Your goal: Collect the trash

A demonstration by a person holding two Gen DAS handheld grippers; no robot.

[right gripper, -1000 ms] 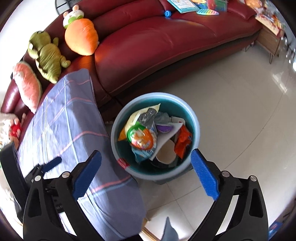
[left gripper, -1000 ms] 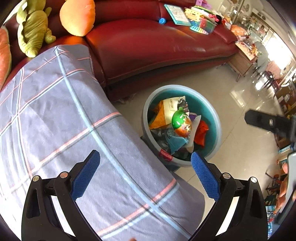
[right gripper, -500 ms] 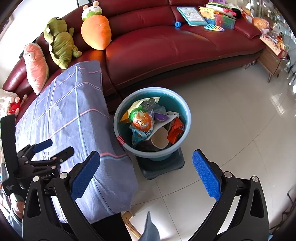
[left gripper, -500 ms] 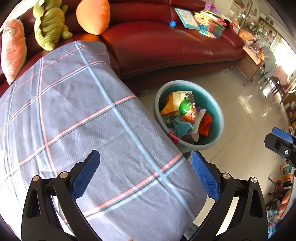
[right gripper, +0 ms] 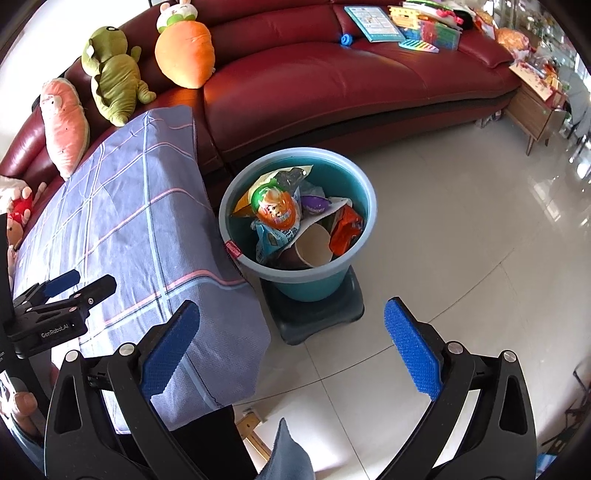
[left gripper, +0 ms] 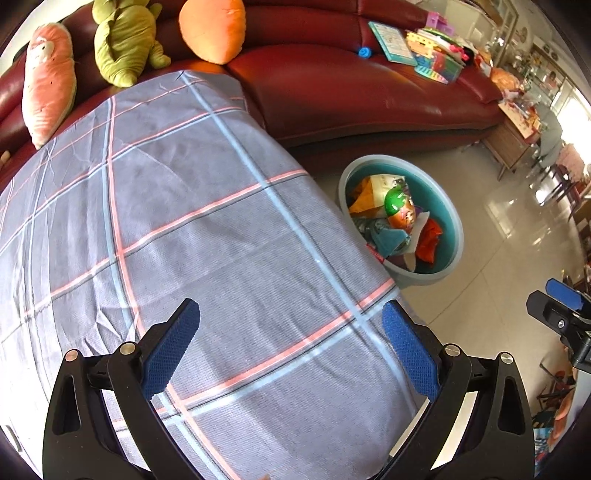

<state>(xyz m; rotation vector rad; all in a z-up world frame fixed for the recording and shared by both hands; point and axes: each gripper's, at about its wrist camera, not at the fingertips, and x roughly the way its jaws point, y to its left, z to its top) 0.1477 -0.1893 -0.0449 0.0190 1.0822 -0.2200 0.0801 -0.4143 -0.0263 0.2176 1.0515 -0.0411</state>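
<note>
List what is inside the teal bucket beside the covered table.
The teal bucket holds an orange-and-green egg-shaped pack, a paper cup, an orange wrapper, a purple item and a yellow bag. Whatever lies beneath this pile is covered.

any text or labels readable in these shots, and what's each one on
"GenRobot.AI": white lettering on the black body of the left gripper, seen in the right wrist view.
Red tag on the bucket rim: print too small to read.
Snack wrappers in the bucket: printed, but blurred.
Book on the sofa: print too small to read.
</note>
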